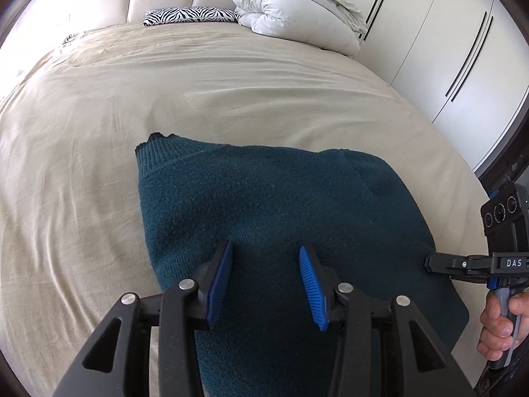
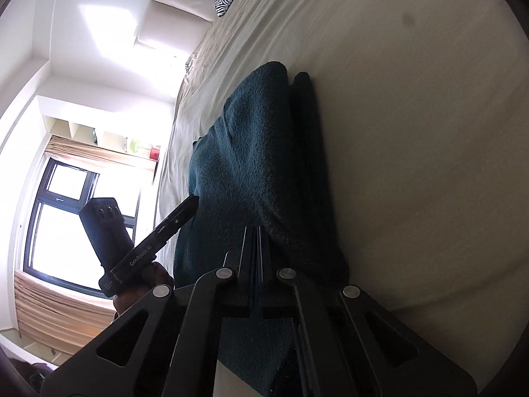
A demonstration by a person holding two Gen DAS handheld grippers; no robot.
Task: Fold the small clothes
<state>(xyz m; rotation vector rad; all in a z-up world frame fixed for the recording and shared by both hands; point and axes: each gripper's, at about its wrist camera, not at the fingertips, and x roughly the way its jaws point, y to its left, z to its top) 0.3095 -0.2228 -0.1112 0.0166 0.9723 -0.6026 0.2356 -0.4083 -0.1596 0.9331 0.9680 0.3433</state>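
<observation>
A dark teal sweater [image 1: 264, 205] was found lying partly folded on the bed [image 1: 99, 115], directly ahead of and beneath the left gripper [image 1: 266, 283]. Its ribbed hem or cuff was seen at the far left corner, well beyond the tips.

The left gripper was noted released, its blue pads [image 1: 218, 284] standing apart above the knit with nothing pressed between them. The jaws were judged about half open.

The right gripper [image 1: 429, 262] was observed at the sweater's right edge, level with the left tool's tips and well to their right. Its jaws were seen clenched together in the right wrist view [image 2: 254, 241]. A fold of sweater [image 2: 258, 152] rose immediately ahead of them. Whether a thin edge of knit was pinched could not be told from either view.

A hand [image 1: 499, 324] was seen on the right tool's grip.

The step in hand was judged to be the setting or smoothing of a fold across the body. For good execution, the left pads should be lowered onto the near edge and closed on both layers, not the top one alone. The right edge should be held level with it, so the fold is carried evenly. The thick knit was judged likely to spring back; the crease should be pressed flat before release.

A white duvet [image 1: 297, 3] and a zebra pillow [image 1: 191, 16] were noted far ahead, well apart from the work.
</observation>
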